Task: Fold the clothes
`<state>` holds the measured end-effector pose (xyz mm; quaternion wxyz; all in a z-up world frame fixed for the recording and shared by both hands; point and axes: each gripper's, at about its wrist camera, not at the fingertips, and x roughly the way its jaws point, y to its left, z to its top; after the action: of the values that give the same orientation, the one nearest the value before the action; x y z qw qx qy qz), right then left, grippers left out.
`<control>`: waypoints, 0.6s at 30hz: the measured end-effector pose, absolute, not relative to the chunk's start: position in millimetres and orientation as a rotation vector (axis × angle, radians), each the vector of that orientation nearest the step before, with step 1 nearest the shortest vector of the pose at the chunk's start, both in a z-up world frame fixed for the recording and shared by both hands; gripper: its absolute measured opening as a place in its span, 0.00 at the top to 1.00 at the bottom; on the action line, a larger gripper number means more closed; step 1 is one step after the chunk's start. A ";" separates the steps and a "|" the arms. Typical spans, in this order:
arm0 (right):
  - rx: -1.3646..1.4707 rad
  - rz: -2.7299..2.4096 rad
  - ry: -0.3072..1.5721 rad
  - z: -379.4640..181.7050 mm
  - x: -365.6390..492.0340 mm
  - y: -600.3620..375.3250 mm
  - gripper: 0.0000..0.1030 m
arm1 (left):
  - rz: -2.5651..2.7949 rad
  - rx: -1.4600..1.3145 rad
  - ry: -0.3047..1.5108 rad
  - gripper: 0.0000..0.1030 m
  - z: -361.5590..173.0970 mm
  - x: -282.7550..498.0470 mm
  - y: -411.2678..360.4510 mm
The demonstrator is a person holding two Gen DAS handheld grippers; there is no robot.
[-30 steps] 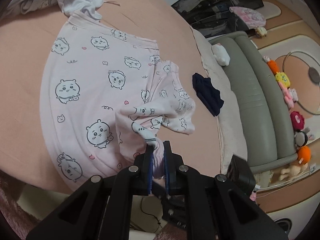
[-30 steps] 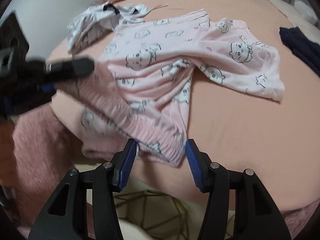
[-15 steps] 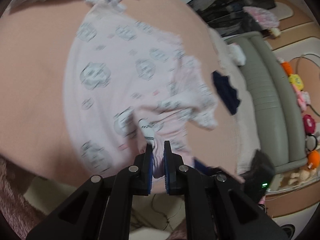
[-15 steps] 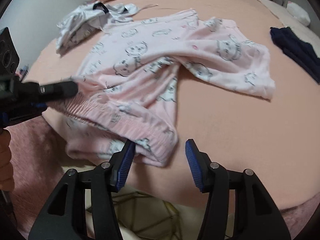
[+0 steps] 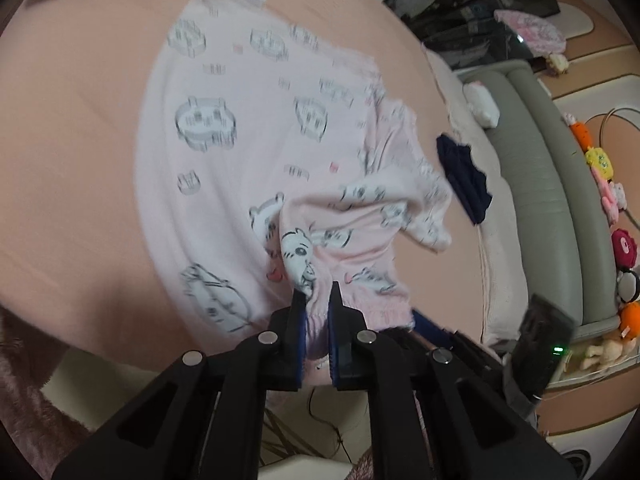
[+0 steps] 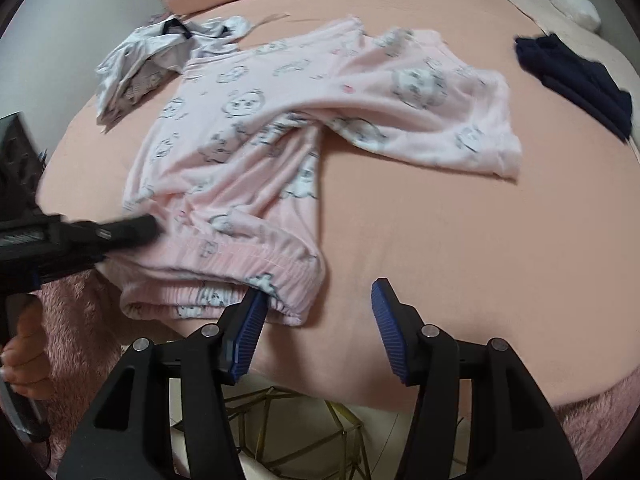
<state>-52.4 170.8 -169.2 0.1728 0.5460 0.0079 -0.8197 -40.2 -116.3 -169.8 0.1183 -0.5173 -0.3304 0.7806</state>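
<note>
Now peach bed (image 6: 460, 240) | left tool (image 5: 317, 300) pinches pink pajamas (image 6: 280, 128) at the edge | right tool (image 6: 316, 316) wide apart, bare sheet beside it

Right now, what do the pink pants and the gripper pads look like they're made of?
Pants: soft knit, likely cotton jersey, matte; they drape, wrinkle, and the waistband gathers like elastic. Pads on the right gripper: blue, finely ribbed, probably rubber or soft plastic.
</note>
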 end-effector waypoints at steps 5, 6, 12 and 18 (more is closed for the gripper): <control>1.583 -2.306 0.060 -164.7 -44.8 176.6 0.47 | 2.305 -1.550 -0.946 0.92 -170.3 -25.5 -119.0; 1.587 -2.307 0.071 -163.7 -43.1 176.6 0.47 | 2.300 -1.569 -0.945 0.92 -174.5 -22.2 -119.5; 1.602 -2.213 0.026 -160.4 -41.5 185.1 0.44 | 2.234 -1.670 -1.041 0.88 -202.5 -18.4 -133.5; 1.400 -2.298 -0.065 -119.2 -50.5 188.1 0.45 | 2.289 -1.673 -0.976 0.84 -189.9 -20.5 -132.4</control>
<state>-50.5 188.1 -119.2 0.2231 0.5069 -0.0235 -0.8323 -20.5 -132.4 -189.9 0.0714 -0.5565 -0.3247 0.7615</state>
